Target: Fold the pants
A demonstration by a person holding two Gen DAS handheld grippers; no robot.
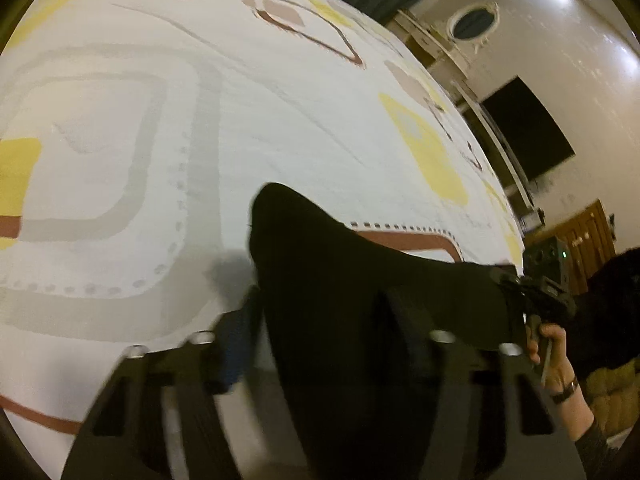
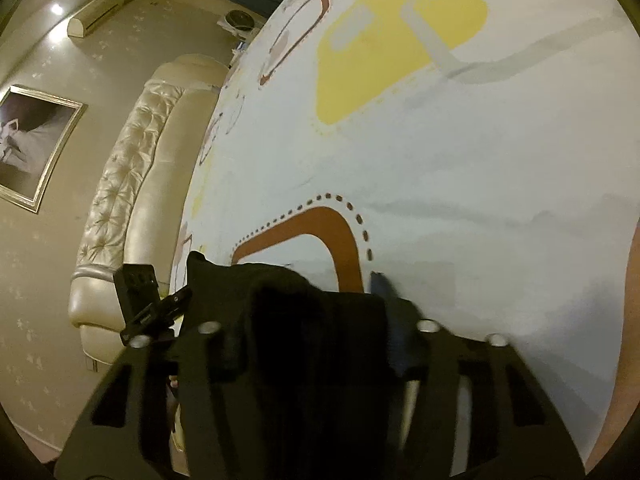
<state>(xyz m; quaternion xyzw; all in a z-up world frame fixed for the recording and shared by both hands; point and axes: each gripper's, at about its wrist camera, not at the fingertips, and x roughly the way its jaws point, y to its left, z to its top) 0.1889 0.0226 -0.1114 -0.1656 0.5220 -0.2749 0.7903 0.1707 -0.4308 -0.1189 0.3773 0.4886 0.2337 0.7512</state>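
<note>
Spreading under everything, the patterned bedsheet (image 1: 280,120) is carrying the black pants (image 1: 340,280), which are bunching between both claws; the left claw (image 1: 320,320) and right claw (image 2: 312,320) are each clamping on cloth. A shallow pinch on slack fabric could be slipping free, spoiling the fold.

No readable text, label, brand, number or sign shows in either wrist view. The bedspread (image 1: 280,120) bears only coloured shapes, and the framed picture (image 2: 32,144) on the wall carries no legible writing.
</note>
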